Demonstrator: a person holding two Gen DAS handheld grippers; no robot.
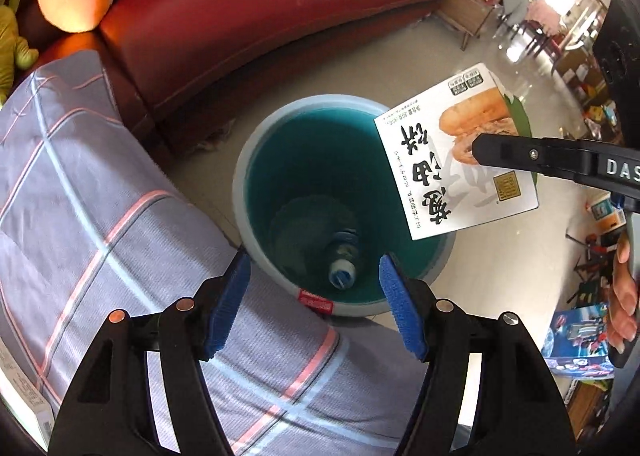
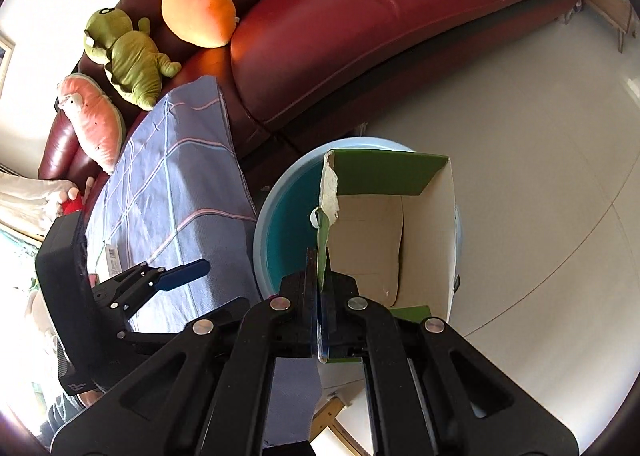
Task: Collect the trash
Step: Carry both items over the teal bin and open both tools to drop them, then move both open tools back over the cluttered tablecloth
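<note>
A round teal trash bin (image 1: 256,144) with a pale rim stands on the floor by the cloth-covered table; a plastic bottle (image 1: 342,262) lies at its bottom. My left gripper (image 1: 314,298) is open and empty, above the bin's near rim. My right gripper (image 2: 320,268) is shut on the torn wall of an empty white and green food box (image 2: 388,232), held over the bin (image 2: 280,224). In the left wrist view the box (image 1: 452,160) hangs over the bin's right rim, with the right gripper (image 1: 480,148) on it.
A table with a lilac plaid cloth (image 1: 80,196) lies left of the bin. A red leather sofa (image 1: 260,4) with plush toys (image 2: 200,12) stands behind. Toy boxes (image 1: 576,340) sit on the floor at right. Pale tiled floor (image 2: 520,136) lies around.
</note>
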